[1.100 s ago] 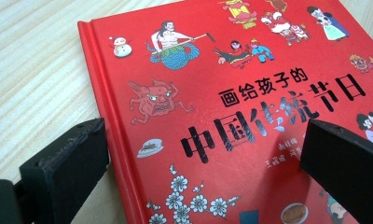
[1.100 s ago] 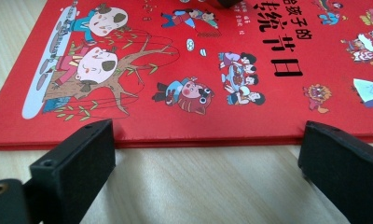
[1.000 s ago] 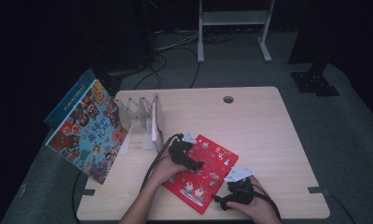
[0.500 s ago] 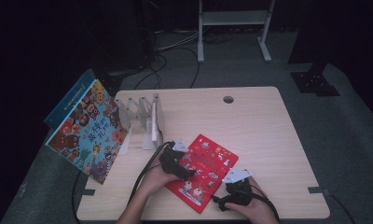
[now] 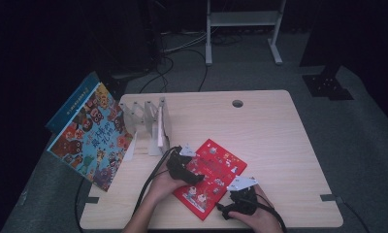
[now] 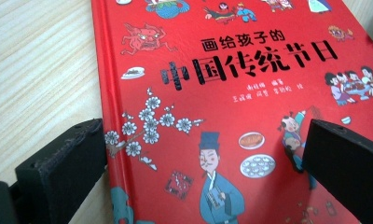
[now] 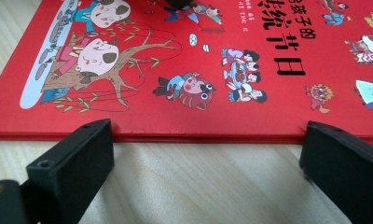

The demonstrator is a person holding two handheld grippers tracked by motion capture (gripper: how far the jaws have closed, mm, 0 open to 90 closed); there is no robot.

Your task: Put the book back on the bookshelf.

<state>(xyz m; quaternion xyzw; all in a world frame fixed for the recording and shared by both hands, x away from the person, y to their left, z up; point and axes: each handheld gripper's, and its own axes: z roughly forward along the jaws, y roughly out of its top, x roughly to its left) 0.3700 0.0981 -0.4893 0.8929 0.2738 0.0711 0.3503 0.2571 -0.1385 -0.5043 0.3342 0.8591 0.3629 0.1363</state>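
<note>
- The red book (image 5: 210, 177) lies flat on the counter (image 5: 279, 141), at 6 o'clock.
- The left gripper (image 5: 185, 170) is spread over its 9 o'clock edge.
- The right gripper (image 5: 235, 206) is spread, facing its 5 o'clock edge.

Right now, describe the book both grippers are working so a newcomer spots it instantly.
On the light wooden table, look at the near edge between the left gripper and right gripper. The red picture book lies flat and askew there; unlike the blue-edged book leaning beside the rack, it is bright red with black Chinese title characters.
</note>
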